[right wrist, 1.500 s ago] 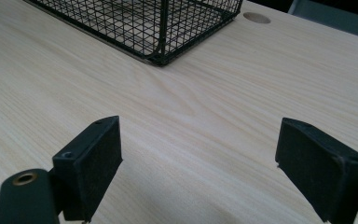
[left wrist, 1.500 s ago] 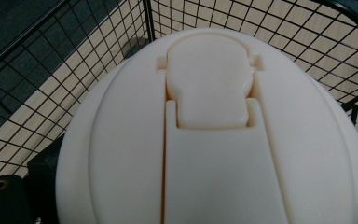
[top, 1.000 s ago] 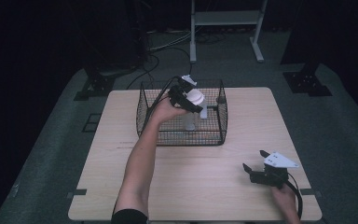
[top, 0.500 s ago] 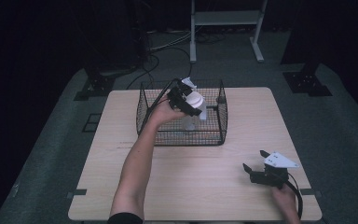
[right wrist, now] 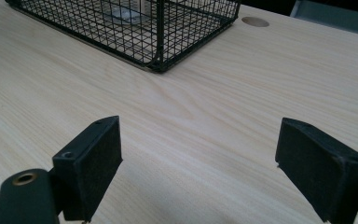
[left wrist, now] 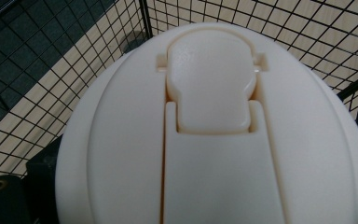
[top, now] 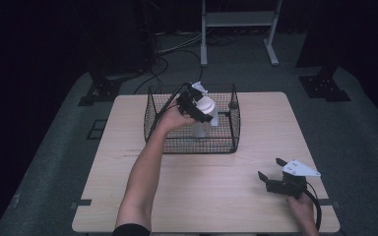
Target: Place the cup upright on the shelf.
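The pale wooden desk point(top: 226, 196) fills the middle of the high view, with dark floor all round it. Toward the upper middle of the frame a black wire basket point(top: 229, 132) stands on it, and its near corner shows again at the top of the right gripper view. Inside the basket, held above its floor, is a clear container with a cream-white flip lid point(top: 205, 104) — that lid bulges across nearly the whole left gripper view, its hinged tab at upper centre, basket mesh behind it. The left hand-held gripper point(top: 193, 102) is clenched about this container just under the lid, the forearm reaching up from the bottom of the frame. At the lower right of the high view the right hand-held gripper point(top: 271, 173) rests low over bare desk, well apart from the basket — released, its two black jaws spread wide with only wood grain between them in its own view.
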`<state>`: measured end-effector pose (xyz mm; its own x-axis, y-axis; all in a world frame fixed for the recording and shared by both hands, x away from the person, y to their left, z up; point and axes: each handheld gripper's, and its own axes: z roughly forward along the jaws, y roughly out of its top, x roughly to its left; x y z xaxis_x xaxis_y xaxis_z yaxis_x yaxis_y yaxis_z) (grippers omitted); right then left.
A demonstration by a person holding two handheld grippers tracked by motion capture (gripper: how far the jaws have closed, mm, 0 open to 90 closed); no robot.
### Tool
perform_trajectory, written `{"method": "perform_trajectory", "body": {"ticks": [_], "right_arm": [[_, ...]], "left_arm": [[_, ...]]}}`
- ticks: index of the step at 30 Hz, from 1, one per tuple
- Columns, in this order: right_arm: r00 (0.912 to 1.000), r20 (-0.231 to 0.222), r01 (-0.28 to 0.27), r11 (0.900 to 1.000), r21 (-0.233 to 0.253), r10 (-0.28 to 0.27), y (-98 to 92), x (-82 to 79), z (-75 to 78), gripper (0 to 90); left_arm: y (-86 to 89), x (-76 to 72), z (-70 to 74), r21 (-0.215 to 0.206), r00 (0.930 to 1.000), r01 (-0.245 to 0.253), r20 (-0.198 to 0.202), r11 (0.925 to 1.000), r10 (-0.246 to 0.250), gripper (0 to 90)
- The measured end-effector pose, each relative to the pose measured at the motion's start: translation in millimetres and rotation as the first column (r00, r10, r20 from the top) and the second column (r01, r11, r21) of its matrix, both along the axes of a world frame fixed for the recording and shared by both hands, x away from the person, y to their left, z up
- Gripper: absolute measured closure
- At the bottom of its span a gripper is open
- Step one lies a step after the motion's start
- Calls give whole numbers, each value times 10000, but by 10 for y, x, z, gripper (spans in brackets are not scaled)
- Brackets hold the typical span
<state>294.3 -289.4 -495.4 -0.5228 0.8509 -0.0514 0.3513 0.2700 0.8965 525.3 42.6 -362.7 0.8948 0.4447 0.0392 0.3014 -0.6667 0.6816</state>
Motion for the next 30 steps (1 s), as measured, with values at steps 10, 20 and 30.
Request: {"method": "perform_trajectory", "body": {"ticks": [10, 20, 30], "right_arm": [[10000, -28, 27, 10000, 24, -27, -2, 10, 0, 135], [10000, -65, -6, 10000, -74, 5, 13, 8, -3, 135], [10000, -74, -17, 9999, -107, 16, 19, 8, -4, 135]], "left_arm": [[9, -4, -3, -100, 9999, -58, 96, 9999, 59, 21], [58, -38, 36, -251, 9997, -121, 222, 9996, 126, 0], [137, -104, 116, -344, 9991, -111, 403, 9993, 125, 0]]}}
